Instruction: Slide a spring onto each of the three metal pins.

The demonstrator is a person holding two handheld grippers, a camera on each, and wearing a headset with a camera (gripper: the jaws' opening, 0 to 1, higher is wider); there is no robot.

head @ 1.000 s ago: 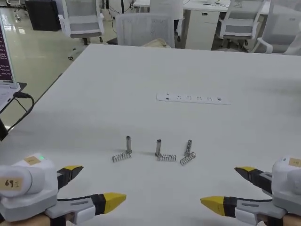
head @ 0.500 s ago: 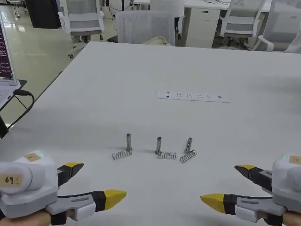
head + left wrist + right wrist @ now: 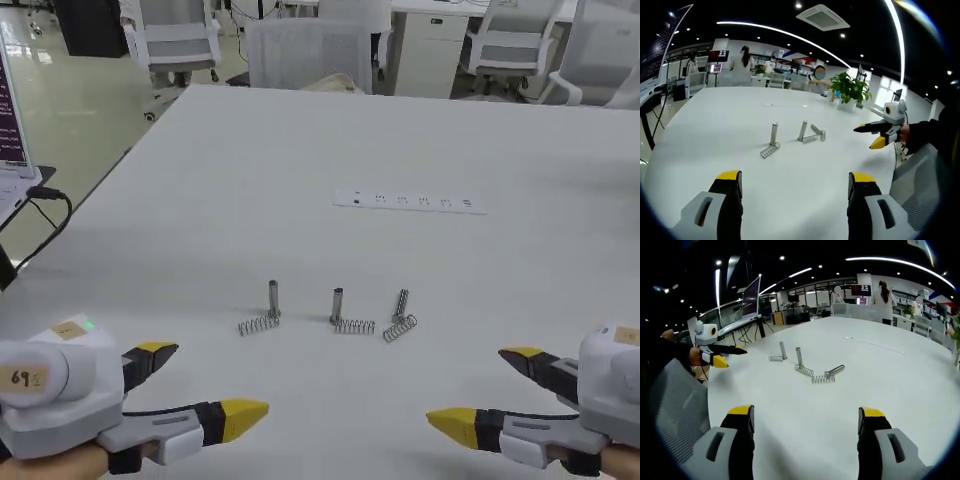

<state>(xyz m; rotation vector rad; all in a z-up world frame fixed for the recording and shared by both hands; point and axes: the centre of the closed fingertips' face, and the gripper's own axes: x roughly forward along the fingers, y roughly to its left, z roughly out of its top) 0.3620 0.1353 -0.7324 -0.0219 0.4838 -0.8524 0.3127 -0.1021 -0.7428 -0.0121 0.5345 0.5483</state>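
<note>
Springs lie loose, one at the foot of each pin, likely laid out as ready pairs.
We hold the left gripper and right gripper low and near, jaws apart and empty, probably poised to reach. The springs are thin wire coils mid-surface; two pins stand and the rightmost looks tipped.

Open-plan office: swivel chairs, desks, strip ceiling lights, potted plant

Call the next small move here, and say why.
Probably reach the left gripper forward to the left spring, lying on the table beside the left pin. Both it and the right gripper are open, empty, and short of the parts; no spring is on a pin.
</note>
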